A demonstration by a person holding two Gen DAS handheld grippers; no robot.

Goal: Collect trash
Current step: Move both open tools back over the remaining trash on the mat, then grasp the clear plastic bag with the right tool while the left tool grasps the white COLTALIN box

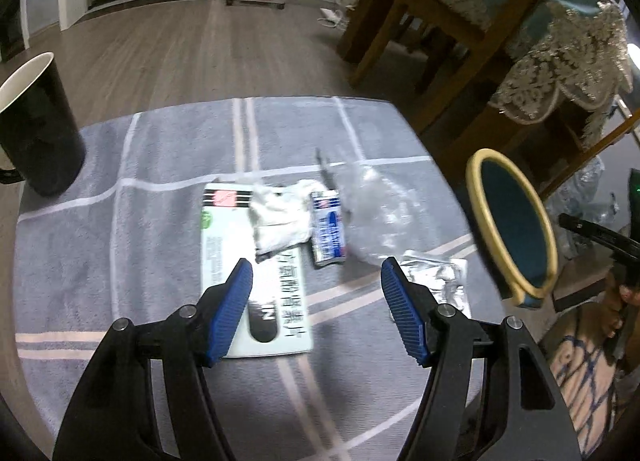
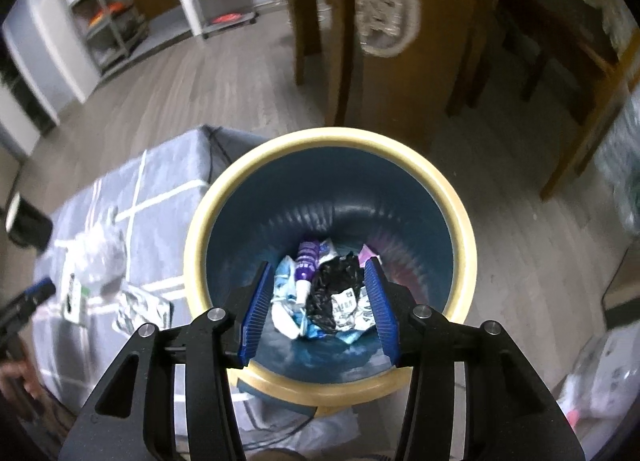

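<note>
Trash lies on the grey striped cloth (image 1: 120,261): a flat white-and-green box (image 1: 224,245), a crumpled white tissue (image 1: 280,217), a blue-and-white sachet (image 1: 328,225), a clear plastic bag (image 1: 380,213) and a foil wrapper (image 1: 440,281). My left gripper (image 1: 317,265) hovers open over the box and sachet, holding nothing. My right gripper (image 2: 319,263) stands open over the blue bin with a cream rim (image 2: 332,139), nothing between its fingers. At the bin's bottom lie a purple bottle (image 2: 307,265), a black bag (image 2: 336,285) and printed paper (image 2: 348,309).
A black mug (image 1: 36,125) stands at the cloth's left edge. The bin (image 1: 516,221) sits just off the table's right side. Wooden chairs with lace covers (image 1: 560,73) crowd behind it. A person's hand (image 1: 624,293) shows at the far right.
</note>
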